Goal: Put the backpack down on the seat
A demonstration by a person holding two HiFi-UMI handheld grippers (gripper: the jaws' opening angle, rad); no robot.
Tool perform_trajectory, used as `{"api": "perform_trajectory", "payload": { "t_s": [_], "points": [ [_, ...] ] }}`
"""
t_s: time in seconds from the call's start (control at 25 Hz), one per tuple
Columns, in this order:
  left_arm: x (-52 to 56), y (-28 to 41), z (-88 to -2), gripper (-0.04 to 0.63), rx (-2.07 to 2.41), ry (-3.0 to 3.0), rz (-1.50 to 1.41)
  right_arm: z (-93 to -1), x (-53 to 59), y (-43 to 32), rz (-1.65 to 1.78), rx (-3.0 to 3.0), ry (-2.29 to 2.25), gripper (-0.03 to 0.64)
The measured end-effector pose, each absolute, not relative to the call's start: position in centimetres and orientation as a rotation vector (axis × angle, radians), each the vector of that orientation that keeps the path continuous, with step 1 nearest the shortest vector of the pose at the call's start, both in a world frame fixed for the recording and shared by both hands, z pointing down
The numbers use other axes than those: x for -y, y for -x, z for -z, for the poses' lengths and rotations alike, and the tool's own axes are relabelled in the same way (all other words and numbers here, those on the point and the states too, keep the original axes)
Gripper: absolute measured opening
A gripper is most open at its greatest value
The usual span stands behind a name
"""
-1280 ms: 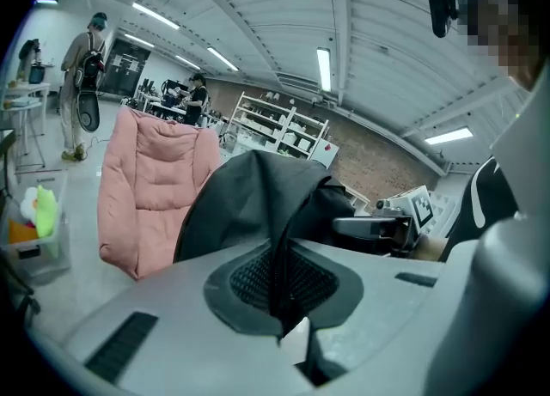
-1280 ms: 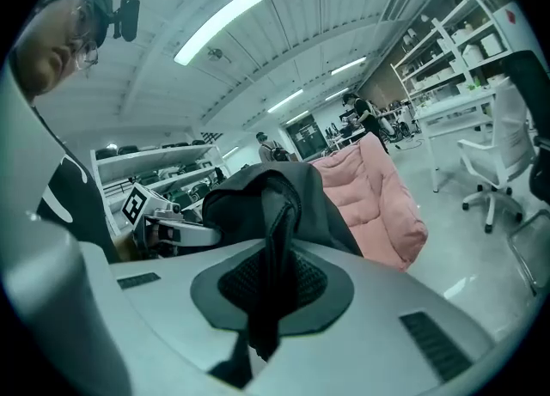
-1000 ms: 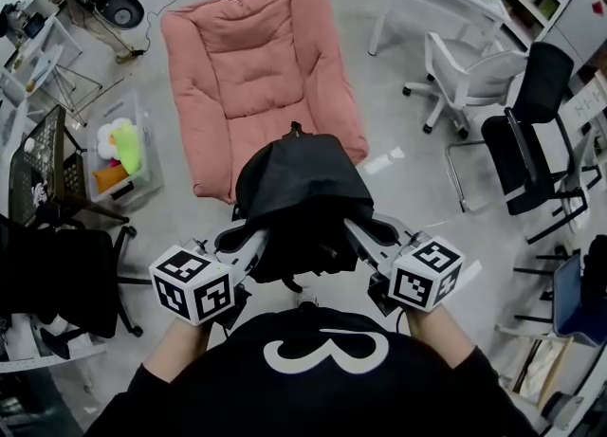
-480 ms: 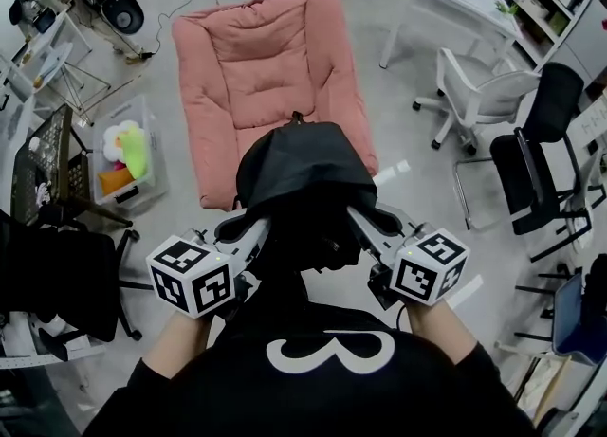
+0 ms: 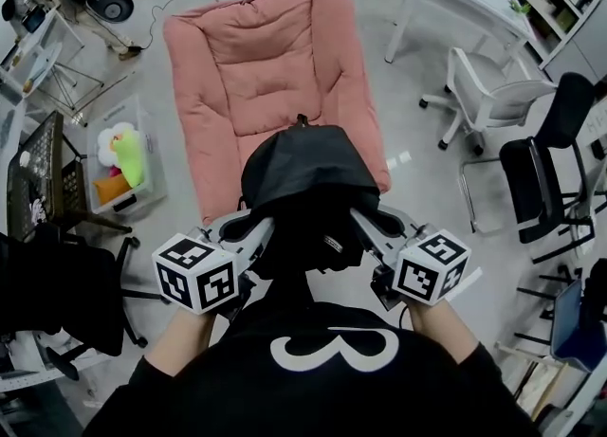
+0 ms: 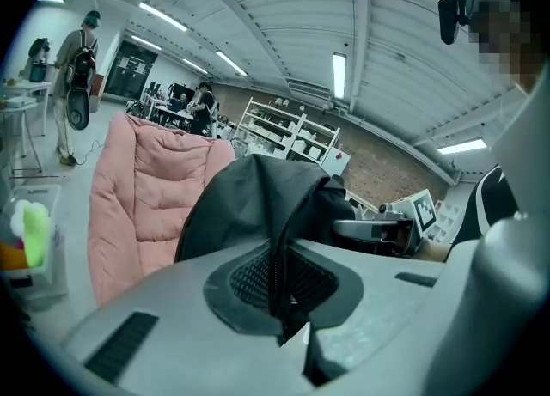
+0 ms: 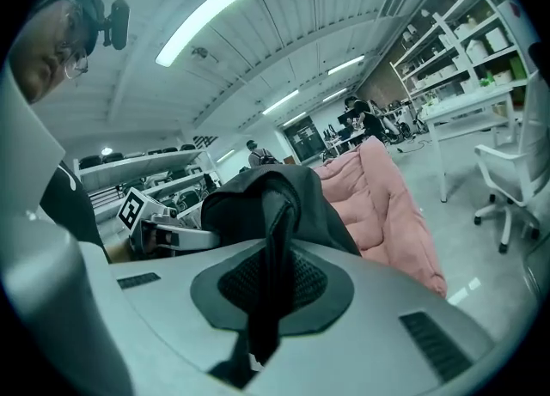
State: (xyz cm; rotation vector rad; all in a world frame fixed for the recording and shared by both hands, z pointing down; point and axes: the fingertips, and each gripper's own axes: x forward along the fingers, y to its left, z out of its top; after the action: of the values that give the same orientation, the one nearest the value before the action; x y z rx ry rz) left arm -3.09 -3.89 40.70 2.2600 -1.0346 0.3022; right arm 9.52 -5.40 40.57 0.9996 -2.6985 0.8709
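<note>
While it hangs, backpack (image 5: 303, 174): near the seat's (image 5: 251, 56) front.
Left gripper (image 5: 254, 228): pinches its cloth.
Right gripper (image 5: 366, 225): pinches too, sharing the load.

Before you, the black fabric backpack (image 5: 305, 189) hangs between your left gripper (image 5: 250, 228) and your right gripper (image 5: 364, 223), over the near end of the pink padded seat (image 5: 256, 65), with the clear plastic bin of soft toys (image 5: 121, 165) on the floor left of that seat and the white swivel chair (image 5: 488, 94) to its right.
</note>
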Motion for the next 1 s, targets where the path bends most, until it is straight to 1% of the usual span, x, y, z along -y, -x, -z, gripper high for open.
{"api": "perform_trajectory", "payload": {
  "t_s": [0.48, 1.0],
  "points": [
    [16.3, 7.5, -43.0, 0.015, 0.993, -2.212, -0.317, -42.9, 17.7, -5.2, -0.925, 2.595, -1.053, 0.026],
    [25.7, 11.6, -47.3, 0.015, 0.991, -2.143, -0.322, -46.5, 27.3, -1.1, -0.903, 2.51, -1.066, 0.026]
  ]
}}
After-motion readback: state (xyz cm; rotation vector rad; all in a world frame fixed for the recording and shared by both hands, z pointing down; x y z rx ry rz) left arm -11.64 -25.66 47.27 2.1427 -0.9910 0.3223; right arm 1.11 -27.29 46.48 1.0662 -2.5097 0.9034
